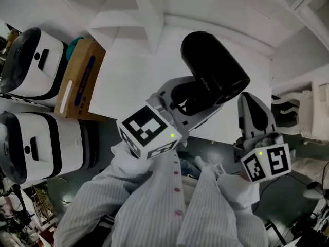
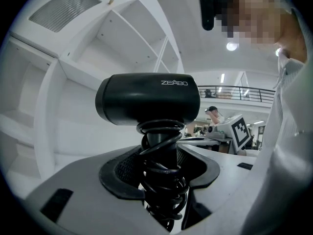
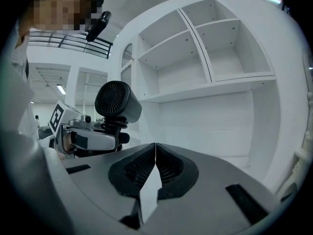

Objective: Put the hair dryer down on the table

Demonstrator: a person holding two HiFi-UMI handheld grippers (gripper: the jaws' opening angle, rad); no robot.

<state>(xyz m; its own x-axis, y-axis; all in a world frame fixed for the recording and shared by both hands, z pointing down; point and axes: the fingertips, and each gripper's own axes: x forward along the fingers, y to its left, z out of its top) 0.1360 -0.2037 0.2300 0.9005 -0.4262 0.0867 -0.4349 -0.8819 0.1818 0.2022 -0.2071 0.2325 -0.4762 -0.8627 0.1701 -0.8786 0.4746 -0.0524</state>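
The left gripper [image 1: 191, 106] pinches the hair dryer [image 1: 215, 71] by its handle, jaws spread wide around it and pressing on the cord [image 2: 164, 180] wound in tight loops round that handle; the grip low on the handle probably serves to leave the barrel free above the jaws, and the wound cord likely keeps anything from trailing or snagging on the way down; the dryer hangs in the air above the white desk [image 1: 128, 86], touching nothing but the gripper, so the setting-down is not yet done; the right gripper [image 3: 155, 165] waits just to the right, jaws pressed together on nothing, seemingly kept out of the way; the dryer is matt black, with a short stout barrel, pale lettering on its side and a round finned grille at one end; a white shelf unit [image 3: 205, 53] stands at the far side.
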